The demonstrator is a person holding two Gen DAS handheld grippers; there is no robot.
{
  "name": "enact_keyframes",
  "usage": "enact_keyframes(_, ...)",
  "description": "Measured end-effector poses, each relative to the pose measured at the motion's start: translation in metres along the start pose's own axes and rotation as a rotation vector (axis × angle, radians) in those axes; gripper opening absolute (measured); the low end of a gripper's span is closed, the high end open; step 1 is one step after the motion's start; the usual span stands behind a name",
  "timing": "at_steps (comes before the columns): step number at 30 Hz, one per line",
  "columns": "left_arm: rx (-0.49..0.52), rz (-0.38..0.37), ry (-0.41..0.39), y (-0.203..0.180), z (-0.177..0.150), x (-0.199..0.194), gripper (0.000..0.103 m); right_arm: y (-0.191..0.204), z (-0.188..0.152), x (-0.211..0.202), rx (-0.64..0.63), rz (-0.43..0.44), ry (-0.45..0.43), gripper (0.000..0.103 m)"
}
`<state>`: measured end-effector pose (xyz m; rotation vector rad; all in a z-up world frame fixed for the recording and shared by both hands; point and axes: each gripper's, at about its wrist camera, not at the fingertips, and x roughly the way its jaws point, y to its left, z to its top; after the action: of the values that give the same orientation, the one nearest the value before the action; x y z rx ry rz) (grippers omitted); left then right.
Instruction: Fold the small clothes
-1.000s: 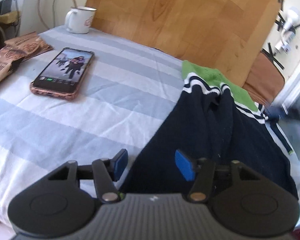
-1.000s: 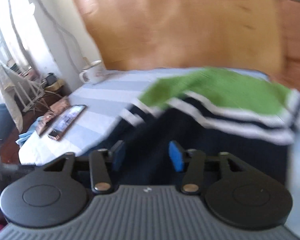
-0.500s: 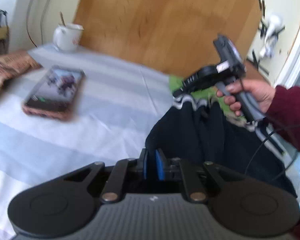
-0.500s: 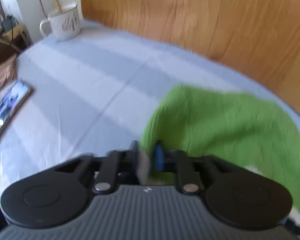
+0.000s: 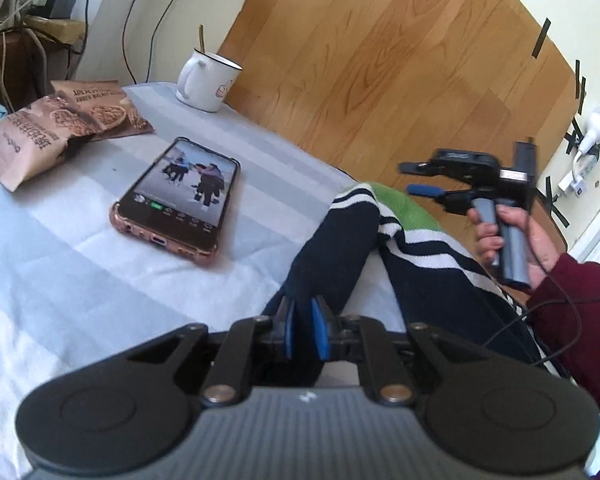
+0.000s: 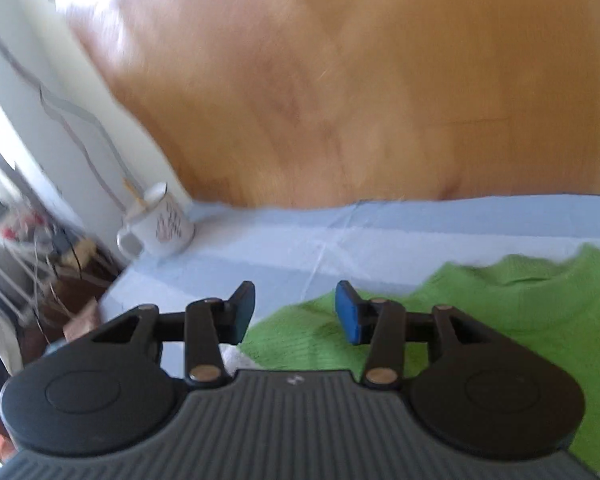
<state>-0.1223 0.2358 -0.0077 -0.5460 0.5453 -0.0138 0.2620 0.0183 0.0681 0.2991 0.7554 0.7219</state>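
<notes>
A small navy sweater (image 5: 428, 276) with white stripes and a green top (image 6: 500, 312) lies on the striped sheet at the right. My left gripper (image 5: 303, 330) is shut on its navy sleeve (image 5: 332, 252), which rises from the jaws toward the striped cuff. My right gripper (image 6: 295, 312) is open and empty, held above the green shoulder part. It also shows in the left wrist view (image 5: 424, 179), raised above the sweater in a hand with a maroon sleeve.
A phone (image 5: 178, 194) in a pink case lies on the sheet (image 5: 60, 260) left of the sweater. Two brown snack bags (image 5: 52, 128) lie at far left. A white mug (image 5: 208, 80) stands by the wooden headboard (image 5: 380, 60); it also shows in the right wrist view (image 6: 160, 226).
My right gripper has let go of the green part, opened and lifted away. My left gripper stays shut on the navy sleeve and has drawn it up and leftward.
</notes>
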Motion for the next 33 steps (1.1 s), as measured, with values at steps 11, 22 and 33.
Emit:
enact_keyframes(11,-0.022,-0.074,-0.049,-0.006,0.002,-0.007,0.028,-0.031,-0.014,-0.070,-0.088,-0.162,-0.026,0.048)
enact_keyframes(22,0.092,-0.114,-0.028,-0.041,-0.008,-0.013,0.037,0.005,0.019,0.055,-0.181,-0.332,0.187,0.058)
enact_keyframes(33,0.069,-0.089,0.029,-0.038,-0.009,0.012,0.044,0.010,0.032,0.061,-0.290,-0.328,0.013,0.002)
